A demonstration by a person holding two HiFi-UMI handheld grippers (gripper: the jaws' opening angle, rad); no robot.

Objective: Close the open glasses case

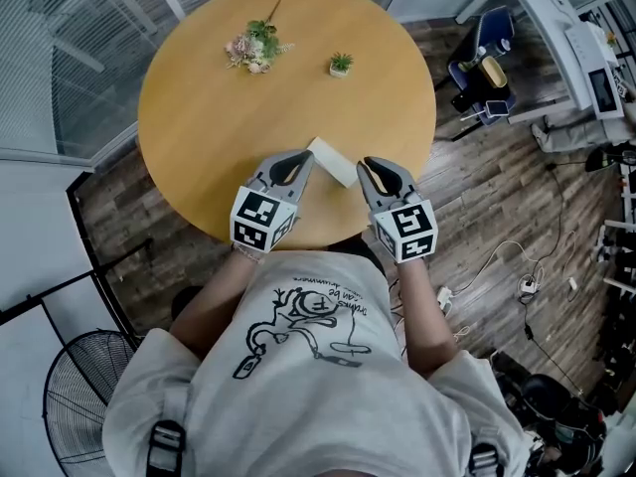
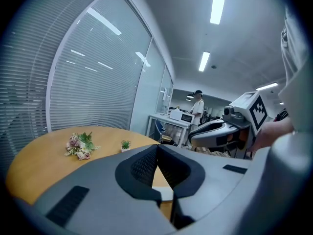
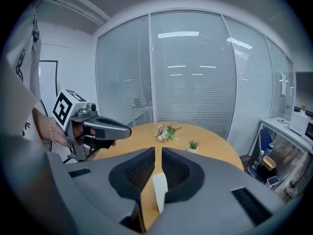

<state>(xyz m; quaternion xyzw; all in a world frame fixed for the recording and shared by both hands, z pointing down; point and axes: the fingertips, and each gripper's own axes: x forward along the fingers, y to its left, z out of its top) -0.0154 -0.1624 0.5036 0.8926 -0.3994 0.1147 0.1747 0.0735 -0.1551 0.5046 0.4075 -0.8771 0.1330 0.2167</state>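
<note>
A white glasses case (image 1: 332, 161) lies near the front edge of the round wooden table (image 1: 199, 117); I cannot tell whether its lid is up or down. My left gripper (image 1: 304, 157) is shut, its tip right at the case's left end. My right gripper (image 1: 368, 165) hovers just right of the case, jaws together with only a sliver of gap and nothing between them. In the left gripper view the jaws (image 2: 157, 148) meet above a strip of the case (image 2: 164, 193). In the right gripper view the case (image 3: 160, 190) shows below the jaws (image 3: 157, 153).
A small bunch of flowers (image 1: 256, 46) and a tiny potted plant (image 1: 341, 64) sit at the table's far side. A floor fan (image 1: 79, 396) stands to my left. Desks, cables and equipment (image 1: 517, 58) crowd the wooden floor on the right.
</note>
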